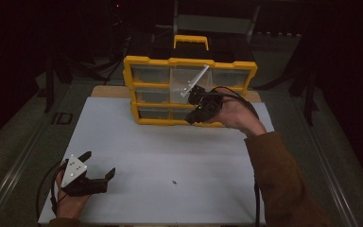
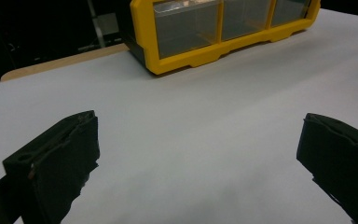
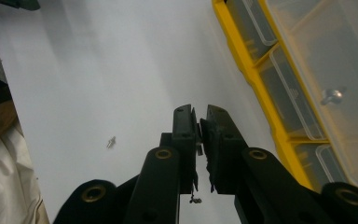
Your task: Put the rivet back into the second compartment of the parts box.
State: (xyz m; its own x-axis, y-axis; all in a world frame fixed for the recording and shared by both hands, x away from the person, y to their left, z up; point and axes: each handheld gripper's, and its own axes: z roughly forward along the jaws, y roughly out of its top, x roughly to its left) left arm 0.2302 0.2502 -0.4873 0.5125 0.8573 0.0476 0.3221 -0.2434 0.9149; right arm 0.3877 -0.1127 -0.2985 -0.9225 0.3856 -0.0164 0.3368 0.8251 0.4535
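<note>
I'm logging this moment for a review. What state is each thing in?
Left gripper: open, nothing between its jaws, low over the white board.
Right gripper: shut, raised beside the organizer.
Yellow organizer: upright; one clear drawer looks drawn out.
Small screw: lying loose on the board.

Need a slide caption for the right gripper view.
Right gripper nearly shut beside yellow drawer organizer; small screw on white tabletop.

Dim room — white tabletop (image 1: 170, 142), dark floor, black surroundings
</note>
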